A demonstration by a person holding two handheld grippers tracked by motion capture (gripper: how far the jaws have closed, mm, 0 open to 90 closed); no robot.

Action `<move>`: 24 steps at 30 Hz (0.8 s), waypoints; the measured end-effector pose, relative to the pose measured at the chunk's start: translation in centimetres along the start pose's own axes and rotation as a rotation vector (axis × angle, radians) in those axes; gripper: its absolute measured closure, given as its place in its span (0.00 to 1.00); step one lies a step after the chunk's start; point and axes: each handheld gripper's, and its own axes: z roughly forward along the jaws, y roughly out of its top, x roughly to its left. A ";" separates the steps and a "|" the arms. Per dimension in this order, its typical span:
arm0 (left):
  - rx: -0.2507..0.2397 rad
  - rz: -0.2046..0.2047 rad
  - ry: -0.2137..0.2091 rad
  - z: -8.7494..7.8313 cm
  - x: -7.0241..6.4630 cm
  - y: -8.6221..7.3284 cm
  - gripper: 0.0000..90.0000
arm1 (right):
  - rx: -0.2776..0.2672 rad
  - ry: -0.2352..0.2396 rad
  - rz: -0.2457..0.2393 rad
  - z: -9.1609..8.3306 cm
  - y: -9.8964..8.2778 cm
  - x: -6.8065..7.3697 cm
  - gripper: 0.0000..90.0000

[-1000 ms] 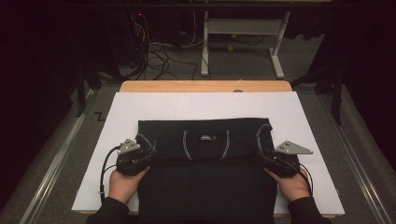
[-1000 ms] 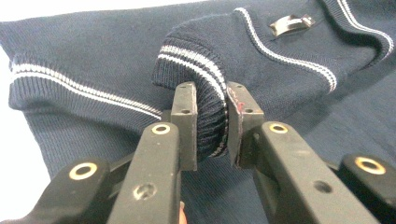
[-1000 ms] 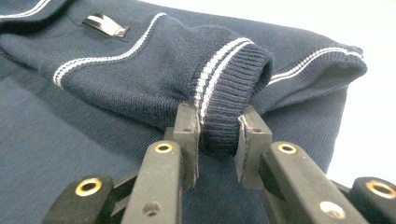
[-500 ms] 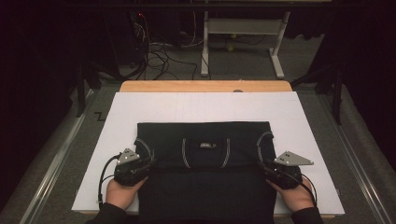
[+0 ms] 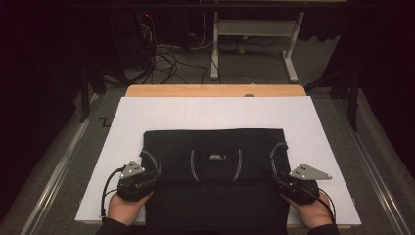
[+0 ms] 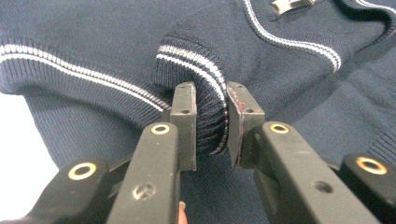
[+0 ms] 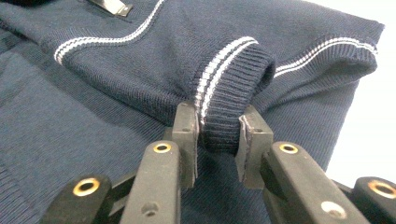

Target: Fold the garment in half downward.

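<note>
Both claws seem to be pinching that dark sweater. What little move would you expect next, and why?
Probably a short pull toward the person, laying the fold flat. The left gripper and right gripper each clamp a ribbed, white-striped cuff of the navy sweater, and the upper part is already doubled over the lower part on the white sheet.

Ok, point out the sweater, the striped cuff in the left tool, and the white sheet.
sweater (image 5: 215,205): high view, plain front body.
striped cuff (image 6: 210,116): left gripper view, ribbed end between the jaws.
white sheet (image 5: 215,113): high view, bare far part.
</note>
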 end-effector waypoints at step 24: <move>-0.012 0.012 -0.017 -0.1 0.5 -0.8 0.33 | -0.003 0.013 0.039 -0.1 -1.0 0.3 0.39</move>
